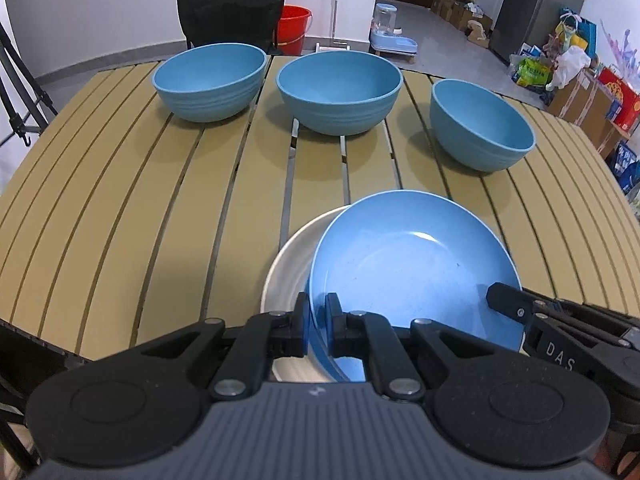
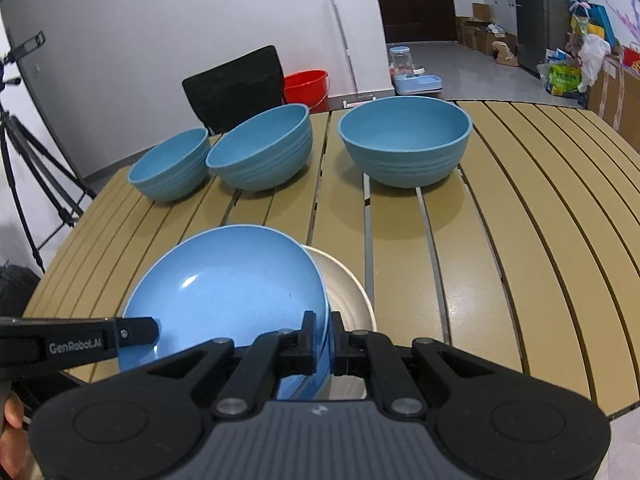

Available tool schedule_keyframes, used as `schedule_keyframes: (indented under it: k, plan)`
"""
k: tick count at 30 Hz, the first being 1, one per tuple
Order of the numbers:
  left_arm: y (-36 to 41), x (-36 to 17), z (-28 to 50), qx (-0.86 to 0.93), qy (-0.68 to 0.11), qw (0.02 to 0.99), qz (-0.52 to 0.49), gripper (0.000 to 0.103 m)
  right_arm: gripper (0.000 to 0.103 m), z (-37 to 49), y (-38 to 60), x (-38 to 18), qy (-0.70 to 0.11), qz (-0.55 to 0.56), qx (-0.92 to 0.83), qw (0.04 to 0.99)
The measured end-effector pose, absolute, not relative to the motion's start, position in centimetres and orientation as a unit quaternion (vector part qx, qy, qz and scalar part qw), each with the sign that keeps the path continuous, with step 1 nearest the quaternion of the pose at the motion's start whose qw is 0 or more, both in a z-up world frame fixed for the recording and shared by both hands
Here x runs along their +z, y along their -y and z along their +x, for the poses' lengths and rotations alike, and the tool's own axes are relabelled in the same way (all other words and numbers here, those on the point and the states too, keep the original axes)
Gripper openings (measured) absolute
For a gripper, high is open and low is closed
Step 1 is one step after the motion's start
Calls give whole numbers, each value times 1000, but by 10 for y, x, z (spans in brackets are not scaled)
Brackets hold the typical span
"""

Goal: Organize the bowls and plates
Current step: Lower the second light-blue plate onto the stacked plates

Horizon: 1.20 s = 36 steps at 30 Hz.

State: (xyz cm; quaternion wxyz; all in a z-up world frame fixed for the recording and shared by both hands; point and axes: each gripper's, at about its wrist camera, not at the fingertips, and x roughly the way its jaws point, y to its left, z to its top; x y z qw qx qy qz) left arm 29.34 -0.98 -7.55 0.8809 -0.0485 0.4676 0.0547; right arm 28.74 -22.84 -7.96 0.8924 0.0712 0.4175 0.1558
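Observation:
A blue plate (image 1: 412,268) (image 2: 232,288) hangs over a white plate (image 1: 292,264) (image 2: 346,292) near the front edge of the slatted table (image 1: 120,200) (image 2: 520,240). It is offset from the white plate and covers most of it. My left gripper (image 1: 318,312) (image 2: 140,330) is shut on the blue plate's rim on one side. On the opposite rim, my right gripper (image 2: 324,328) (image 1: 504,300) is shut too. Three blue bowls stand in a row at the back: left bowl (image 1: 210,80) (image 2: 170,176), middle bowl (image 1: 340,90) (image 2: 260,152), right bowl (image 1: 480,128) (image 2: 404,144).
A black chair (image 1: 232,8) (image 2: 236,84) and a red bucket (image 1: 294,24) (image 2: 308,86) stand behind the table. A tripod (image 2: 24,160) is at the left. Boxes and bags (image 1: 580,80) crowd the floor at the right. A person's hand (image 2: 12,420) shows at bottom left.

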Motion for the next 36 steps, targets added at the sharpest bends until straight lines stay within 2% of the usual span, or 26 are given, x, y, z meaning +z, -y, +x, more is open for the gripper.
schedule_keyframes:
  k: [25, 30, 31, 33, 34, 35, 36]
  plan:
    - [22, -96, 300, 48, -480, 876, 14, 11, 7, 289, 211, -89, -405, -16, 149, 902]
    - [19, -102, 303, 45, -482, 875, 5, 12, 11, 292, 212, -89, -403, -11, 151, 903]
    - [19, -102, 303, 45, -481, 876, 5, 14, 12, 293, 213, -90, -405, -9, 151, 902]
    - [16, -101, 303, 41, -478, 877, -2, 25, 13, 293, 215, -92, -408, -4, 151, 901]
    - [15, -100, 302, 41, -474, 879, -6, 40, 13, 293, 217, -92, -408, 1, 151, 900]
    - [14, -99, 301, 42, -470, 882, -8, 47, 13, 293, 219, -92, -408, 8, 154, 900]
    - [13, -96, 300, 41, -465, 884, -12, 47, 13, 293, 221, -91, -407, 16, 156, 900]
